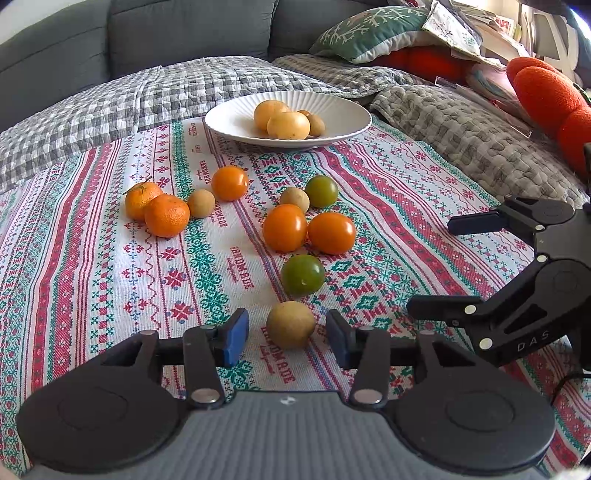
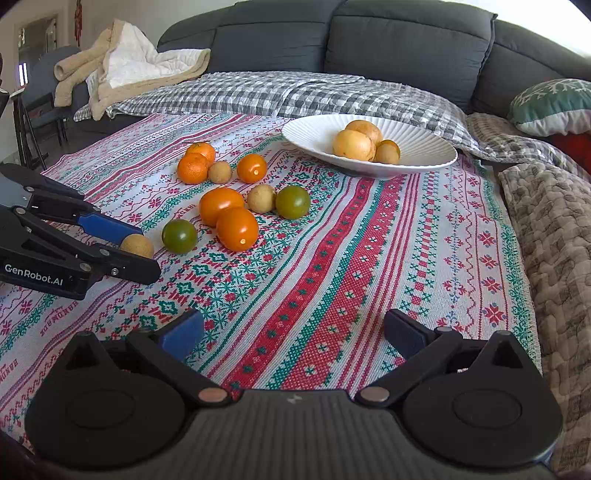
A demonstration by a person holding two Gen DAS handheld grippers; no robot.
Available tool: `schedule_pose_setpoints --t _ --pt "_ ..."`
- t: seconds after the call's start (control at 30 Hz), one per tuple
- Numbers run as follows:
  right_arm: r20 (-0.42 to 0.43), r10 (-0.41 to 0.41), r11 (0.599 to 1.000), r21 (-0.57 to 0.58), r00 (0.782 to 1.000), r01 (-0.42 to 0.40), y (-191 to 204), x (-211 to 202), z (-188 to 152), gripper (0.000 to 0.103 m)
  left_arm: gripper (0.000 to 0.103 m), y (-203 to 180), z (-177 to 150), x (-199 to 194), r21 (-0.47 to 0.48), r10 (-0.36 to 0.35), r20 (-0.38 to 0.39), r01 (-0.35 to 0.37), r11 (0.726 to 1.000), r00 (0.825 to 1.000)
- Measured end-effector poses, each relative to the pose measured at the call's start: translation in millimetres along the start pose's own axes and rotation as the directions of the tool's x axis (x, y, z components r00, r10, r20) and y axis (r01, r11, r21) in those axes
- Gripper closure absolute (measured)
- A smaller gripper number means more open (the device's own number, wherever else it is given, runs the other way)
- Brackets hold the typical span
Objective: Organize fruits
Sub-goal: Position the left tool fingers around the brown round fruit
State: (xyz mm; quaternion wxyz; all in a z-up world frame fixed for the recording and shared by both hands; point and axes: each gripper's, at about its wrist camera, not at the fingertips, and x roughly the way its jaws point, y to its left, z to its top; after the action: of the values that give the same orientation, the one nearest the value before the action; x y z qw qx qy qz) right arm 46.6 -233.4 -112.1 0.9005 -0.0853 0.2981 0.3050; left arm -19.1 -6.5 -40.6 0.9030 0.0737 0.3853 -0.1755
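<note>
**Inspector:** State of the left claw (image 1: 288, 339)?

**Assistant:** Released. Its blue pads flank a small, round, matte tan fruit (image 1: 290, 324) without pressing it; the fruit lies on the woven patterned cloth (image 1: 388, 192).

**Inspector:** The right claw (image 2: 291, 334)?

**Assistant:** Released, jaws wide, only cloth between them.

**Inspector:** Remaining fruit?

**Assistant:** Loose on the cloth: two dimpled mandarins (image 1: 166, 215), three glossy orange tomatoes (image 1: 284, 228), two smooth green tomatoes (image 1: 303, 274), two more tan fruits (image 1: 294, 198). The ribbed white plate (image 1: 229, 123) at the far edge holds two yellow round fruits (image 1: 288, 125) and smaller ones beside them.

**Inspector:** Surroundings?

**Assistant:** Checked quilt (image 1: 110, 107), grey sofa (image 1: 184, 29).
</note>
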Motion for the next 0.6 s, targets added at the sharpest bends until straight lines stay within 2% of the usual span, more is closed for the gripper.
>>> schedule_pose_setpoints --t 0.07,0.17,0.43,0.6 --pt "0.000 -0.008 1.000 0.004 1.000 0.008 1 1 1 0.000 0.048 3 -2 -2 0.003 -0.011 -0.004 0.011 1.000 1.000" --pt "-0.001 -0.016 1.000 0.009 1.000 0.016 3 3 2 0.000 0.043 6 -5 -4 0.014 -0.024 -0.002 0.024 1.000 1.000" --pt "-0.006 -0.019 1.000 0.017 1.000 0.019 3 5 4 0.000 0.042 12 -5 -5 0.028 -0.053 -0.009 0.053 0.998 0.999" --pt "-0.040 -0.020 0.997 0.067 0.999 0.023 4 2 13 0.000 0.045 15 -7 -8 0.032 -0.056 -0.014 0.056 0.998 0.998"
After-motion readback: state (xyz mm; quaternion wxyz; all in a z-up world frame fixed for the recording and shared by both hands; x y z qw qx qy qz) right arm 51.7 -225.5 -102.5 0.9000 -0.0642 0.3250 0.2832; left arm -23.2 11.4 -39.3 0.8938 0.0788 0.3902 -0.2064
